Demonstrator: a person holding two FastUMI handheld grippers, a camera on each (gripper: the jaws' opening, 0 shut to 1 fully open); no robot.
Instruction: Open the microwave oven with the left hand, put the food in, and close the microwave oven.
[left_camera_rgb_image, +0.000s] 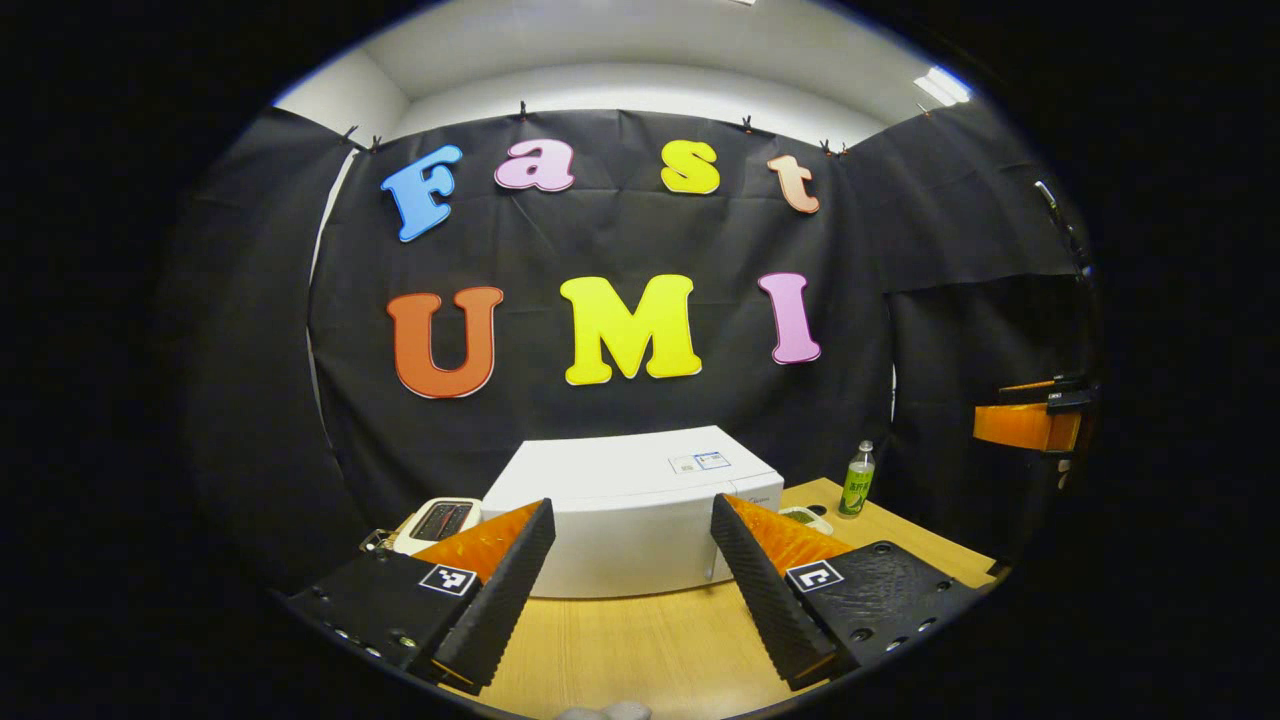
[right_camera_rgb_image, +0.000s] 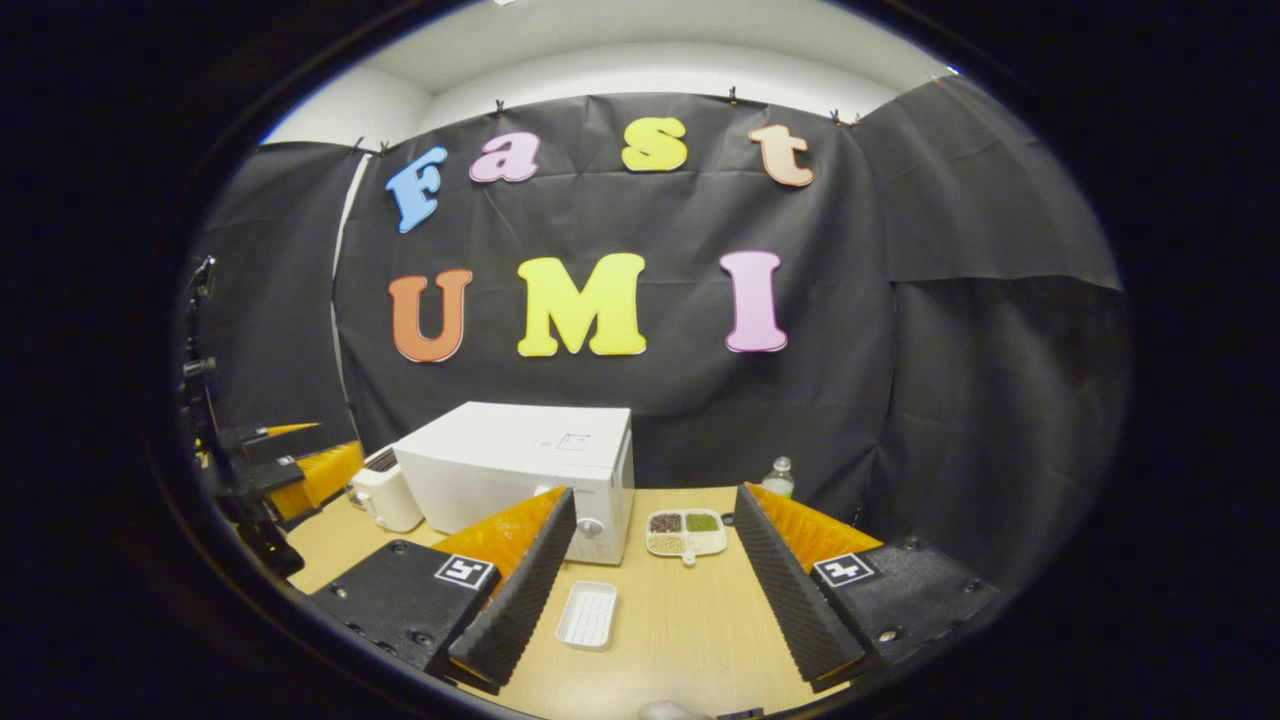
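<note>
The white microwave (left_camera_rgb_image: 630, 510) stands on the wooden table (left_camera_rgb_image: 620, 650) with its door shut, straight ahead of my left gripper (left_camera_rgb_image: 632, 520), which is open and empty. In the right gripper view the microwave (right_camera_rgb_image: 520, 465) sits left of centre, its knob facing me. To its right lies a divided dish of food (right_camera_rgb_image: 686, 532) holding dark, green and pale grains. My right gripper (right_camera_rgb_image: 655, 497) is open with nothing in it and hangs above the table, short of the dish. The left gripper (right_camera_rgb_image: 305, 470) also appears at the far left.
A white toaster (right_camera_rgb_image: 385, 495) stands left of the microwave. A small empty white tray (right_camera_rgb_image: 588, 614) lies near the front between my right fingers. A green bottle (left_camera_rgb_image: 857, 480) stands at the back right of the table. The right gripper (left_camera_rgb_image: 1030, 425) hovers at the far right.
</note>
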